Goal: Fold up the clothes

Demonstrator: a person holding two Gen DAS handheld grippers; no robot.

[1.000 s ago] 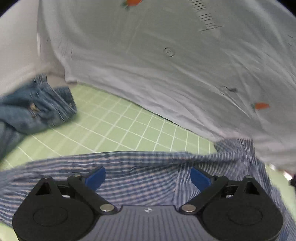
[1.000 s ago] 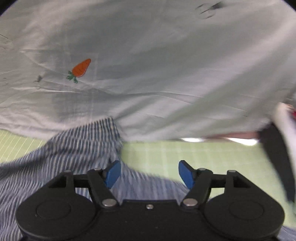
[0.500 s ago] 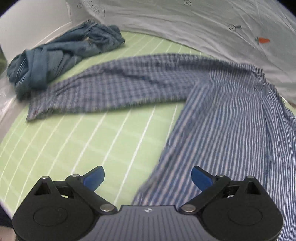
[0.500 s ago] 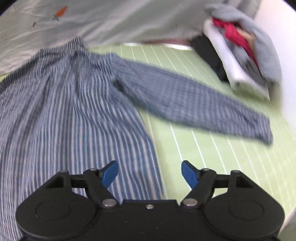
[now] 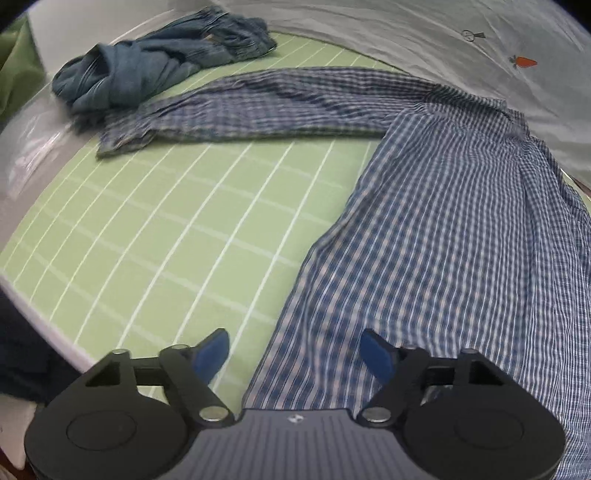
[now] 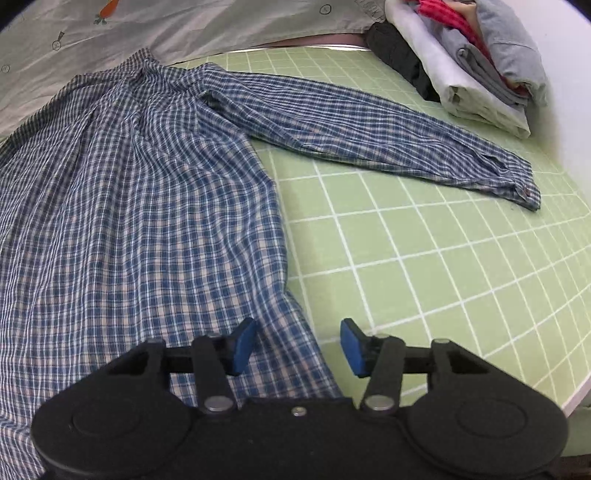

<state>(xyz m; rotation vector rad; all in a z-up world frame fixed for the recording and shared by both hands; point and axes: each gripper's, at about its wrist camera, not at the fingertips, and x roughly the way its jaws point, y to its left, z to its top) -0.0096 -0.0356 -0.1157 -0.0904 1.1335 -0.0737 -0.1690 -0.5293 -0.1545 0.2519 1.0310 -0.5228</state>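
While folded clothes point(image 6: 476, 59) show right, crumpled denim point(image 5: 155, 62) shows left.

No words or numbers were legible — the far pale sheet point(image 5: 424, 33) bore only small carrot prints point(image 5: 523, 61).

Left hand-held gripper point(image 5: 295, 354): matte black body with two round housings, silver pivot screws, a ribbed grey centre plate and blue fingertip pads point(image 5: 211, 353). Right hand-held gripper point(image 6: 298, 345): all-black body, silver screws, squarer blue pads point(image 6: 352, 345).
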